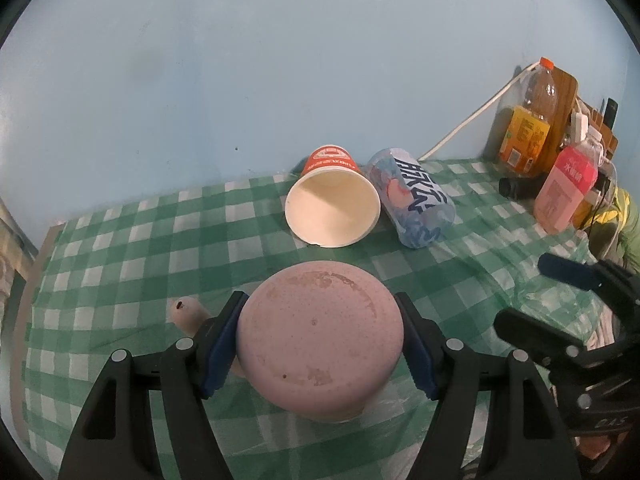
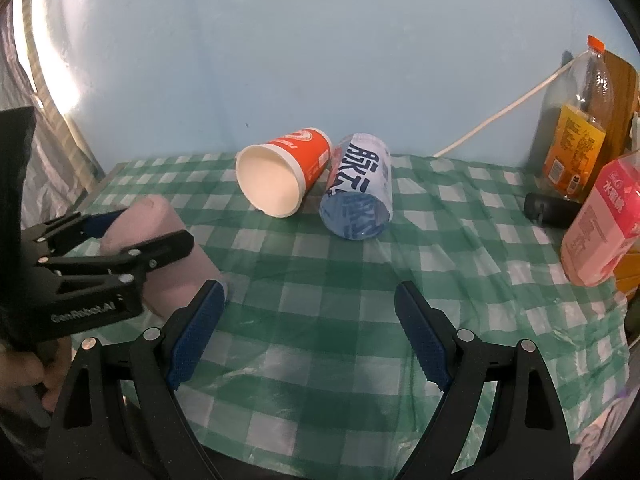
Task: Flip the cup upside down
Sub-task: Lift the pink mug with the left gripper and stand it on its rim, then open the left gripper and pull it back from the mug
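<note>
A pink mug [image 1: 320, 336] stands upside down on the green checked tablecloth [image 1: 120, 264], base up, its handle [image 1: 188, 312] at the left. My left gripper [image 1: 320, 344] is shut on the mug, one blue pad on each side. In the right wrist view the mug [image 2: 168, 248] and the left gripper [image 2: 132, 236] are at the left. My right gripper [image 2: 308, 332] is open and empty over the cloth [image 2: 320, 280], to the right of the mug; it also shows at the right edge of the left wrist view [image 1: 528, 288].
An orange paper cup [image 1: 332, 200] and a blue-and-white cup [image 1: 412, 196] lie on their sides at the back by the blue wall. A pink bottle [image 1: 564, 188], an orange-capped drink bottle [image 1: 528, 120], a black object [image 2: 548, 208] and cables stand at the right.
</note>
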Available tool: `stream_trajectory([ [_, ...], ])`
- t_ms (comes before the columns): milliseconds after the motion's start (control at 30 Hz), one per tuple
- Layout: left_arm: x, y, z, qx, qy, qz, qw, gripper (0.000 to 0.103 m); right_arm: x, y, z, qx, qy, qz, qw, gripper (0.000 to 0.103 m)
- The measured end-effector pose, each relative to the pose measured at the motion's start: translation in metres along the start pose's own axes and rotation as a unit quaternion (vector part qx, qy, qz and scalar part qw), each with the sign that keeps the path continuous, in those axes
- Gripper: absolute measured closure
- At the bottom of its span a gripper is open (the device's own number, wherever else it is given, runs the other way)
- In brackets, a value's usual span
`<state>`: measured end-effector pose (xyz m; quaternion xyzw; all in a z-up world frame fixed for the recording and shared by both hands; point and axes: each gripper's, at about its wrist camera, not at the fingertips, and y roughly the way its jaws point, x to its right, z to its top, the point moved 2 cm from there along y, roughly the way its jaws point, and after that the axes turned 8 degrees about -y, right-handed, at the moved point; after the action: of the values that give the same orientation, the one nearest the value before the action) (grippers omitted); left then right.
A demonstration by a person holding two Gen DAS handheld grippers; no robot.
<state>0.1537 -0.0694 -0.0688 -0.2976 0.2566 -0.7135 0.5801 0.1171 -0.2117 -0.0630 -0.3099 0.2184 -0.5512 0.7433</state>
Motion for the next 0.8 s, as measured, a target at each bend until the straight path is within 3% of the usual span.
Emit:
stream_trajectory([
  [67, 0.002, 0.000, -0.001, 0.005, 0.005, 0.009, 0.9999, 0.029, 0.001, -0.003, 0.000, 0.004, -0.002, -0.006, 1.000, 0.017],
  [200, 0.008, -0.007, -0.003, 0.023, 0.017, 0.017, 0.9995, 0.010, 0.002, -0.008, -0.001, 0.010, -0.002, -0.007, 1.000, 0.017],
  [300, 0.012, -0.008, -0.003, 0.027, 0.027, 0.018, 0.9991, 0.005, 0.003, -0.009, -0.001, 0.010, -0.002, -0.008, 1.000, 0.017],
  [567, 0.004, -0.020, -0.003, 0.042, 0.007, 0.012, 0.9990, 0.004, 0.003, -0.019, -0.002, 0.019, -0.001, -0.011, 1.000, 0.017],
  [800, -0.005, -0.067, -0.009, 0.097, -0.014, 0.007, 0.9952, 0.000, -0.005, -0.046, 0.001, 0.054, -0.014, -0.025, 0.998, 0.017],
])
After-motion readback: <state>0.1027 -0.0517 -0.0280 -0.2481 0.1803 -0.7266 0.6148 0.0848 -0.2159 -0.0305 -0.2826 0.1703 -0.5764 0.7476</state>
